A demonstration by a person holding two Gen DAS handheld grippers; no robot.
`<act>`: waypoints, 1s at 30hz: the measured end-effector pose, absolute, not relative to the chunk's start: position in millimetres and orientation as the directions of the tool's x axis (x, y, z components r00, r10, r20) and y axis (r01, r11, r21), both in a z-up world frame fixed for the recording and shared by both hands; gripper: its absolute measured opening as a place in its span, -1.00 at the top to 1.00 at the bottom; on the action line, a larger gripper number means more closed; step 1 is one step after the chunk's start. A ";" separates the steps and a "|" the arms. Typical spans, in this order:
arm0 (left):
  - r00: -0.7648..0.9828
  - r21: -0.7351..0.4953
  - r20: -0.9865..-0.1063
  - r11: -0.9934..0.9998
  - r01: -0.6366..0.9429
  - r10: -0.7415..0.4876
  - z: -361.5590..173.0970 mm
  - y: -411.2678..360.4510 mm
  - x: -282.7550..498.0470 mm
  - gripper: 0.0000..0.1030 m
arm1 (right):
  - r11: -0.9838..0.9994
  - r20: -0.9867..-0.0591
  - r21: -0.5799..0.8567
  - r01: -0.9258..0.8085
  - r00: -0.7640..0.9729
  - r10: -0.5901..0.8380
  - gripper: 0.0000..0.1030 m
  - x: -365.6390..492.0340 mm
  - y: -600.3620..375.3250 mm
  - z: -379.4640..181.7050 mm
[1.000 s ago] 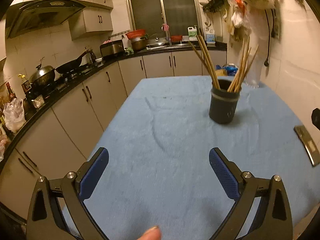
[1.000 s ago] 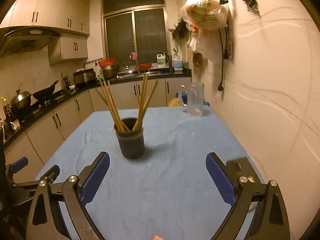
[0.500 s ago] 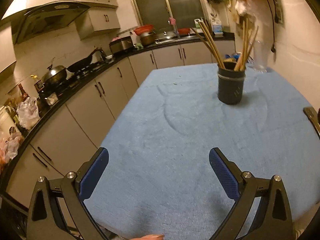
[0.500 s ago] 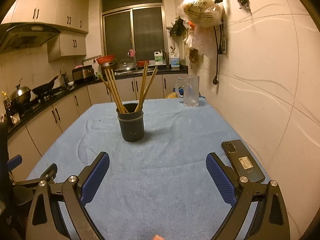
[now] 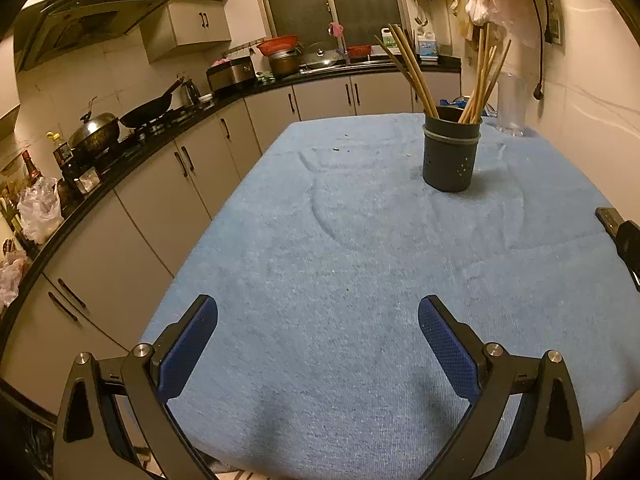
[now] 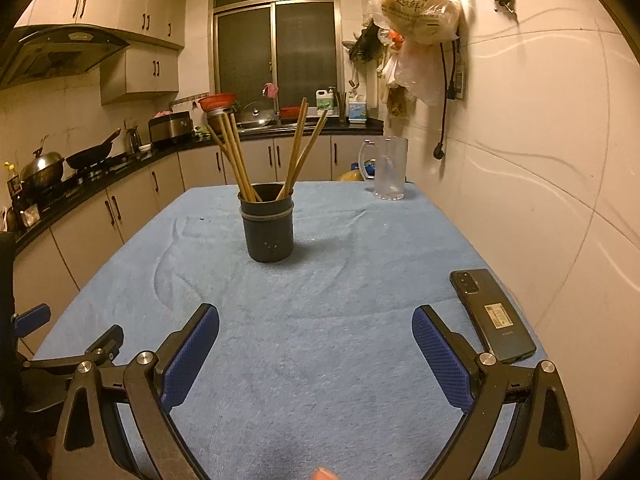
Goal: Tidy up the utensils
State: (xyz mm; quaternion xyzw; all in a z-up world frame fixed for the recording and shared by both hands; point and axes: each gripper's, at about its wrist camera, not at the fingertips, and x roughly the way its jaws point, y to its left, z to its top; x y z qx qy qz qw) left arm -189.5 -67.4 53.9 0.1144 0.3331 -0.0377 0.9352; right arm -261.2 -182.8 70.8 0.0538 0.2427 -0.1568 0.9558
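A dark round holder stands upright on the blue table cloth, towards the far half of the table. Several wooden chopsticks stand in it, leaning outwards. My left gripper is open and empty, low over the near edge of the table. My right gripper is open and empty, over the near part of the table, well short of the holder. The left gripper's arm shows at the left edge of the right wrist view.
A dark phone lies near the table's right edge, close to my right gripper's right finger. A clear glass jug stands at the far right corner. Kitchen cabinets and a stove with pans run along the left. A wall is on the right.
Both grippers have pulled back towards the near edge of the table, away from the holder. The holder looks smaller and farther. Both jaws stayed open.
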 end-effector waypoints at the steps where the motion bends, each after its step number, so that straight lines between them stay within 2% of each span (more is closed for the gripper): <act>1: 0.775 0.190 -0.632 0.971 0.148 0.006 53.0 -67.4 -189.8 -0.94 | 0.945 -0.482 0.026 0.325 0.832 -0.273 -0.93 -260.7 -182.7 70.4; 30: 0.759 0.182 -0.651 0.970 0.161 -0.004 46.8 -69.0 -188.0 -0.94 | 0.953 -0.517 0.005 0.304 0.816 -0.258 -0.93 -253.4 -176.1 59.5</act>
